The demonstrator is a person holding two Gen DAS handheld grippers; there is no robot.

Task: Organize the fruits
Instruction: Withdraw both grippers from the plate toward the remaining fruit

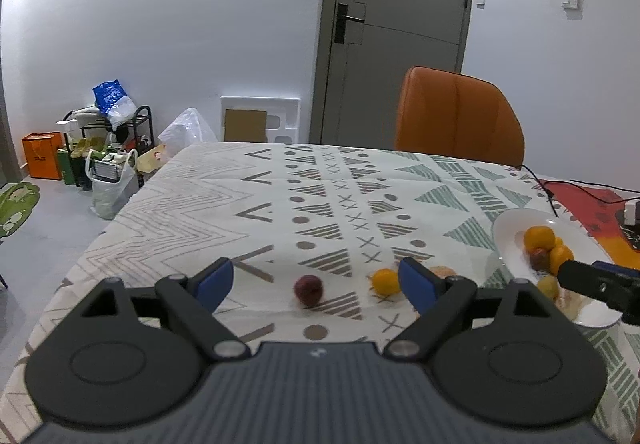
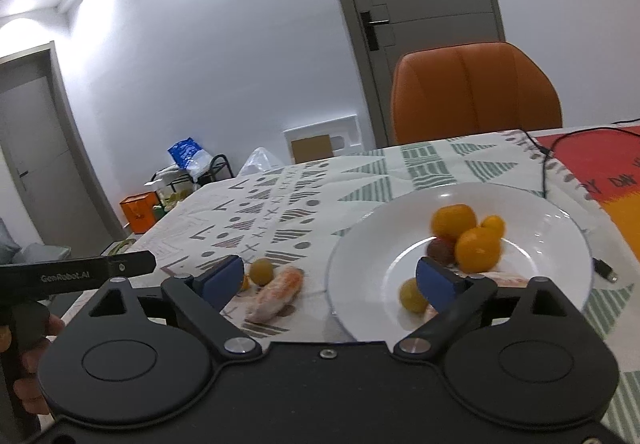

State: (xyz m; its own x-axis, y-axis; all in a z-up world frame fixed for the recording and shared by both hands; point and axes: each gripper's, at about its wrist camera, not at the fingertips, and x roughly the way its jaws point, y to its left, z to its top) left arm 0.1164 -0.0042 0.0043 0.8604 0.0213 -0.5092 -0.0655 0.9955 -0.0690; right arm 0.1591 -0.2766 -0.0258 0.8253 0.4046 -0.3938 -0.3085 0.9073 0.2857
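A white plate [image 2: 360, 244] on the patterned tablecloth holds several oranges [image 2: 478, 248], a dark red fruit [image 2: 440, 250] and a small yellow fruit [image 2: 412, 296]. The plate also shows in the left wrist view [image 1: 508, 240]. On the cloth lie a dark red fruit [image 1: 308, 289], an orange [image 1: 385, 281], a small yellow fruit [image 2: 261, 271] and a pale orange-pink fruit [image 2: 276, 294]. My left gripper [image 1: 316, 282] is open and empty, above the red fruit. My right gripper [image 2: 330, 280] is open and empty over the plate's left rim.
An orange chair [image 1: 458, 115] stands behind the table's far edge. A black cable [image 2: 544, 171] and a plug [image 2: 604, 270] lie right of the plate, on a red-orange mat [image 2: 600, 171]. Bags and a rack [image 1: 108, 147] stand on the floor at left.
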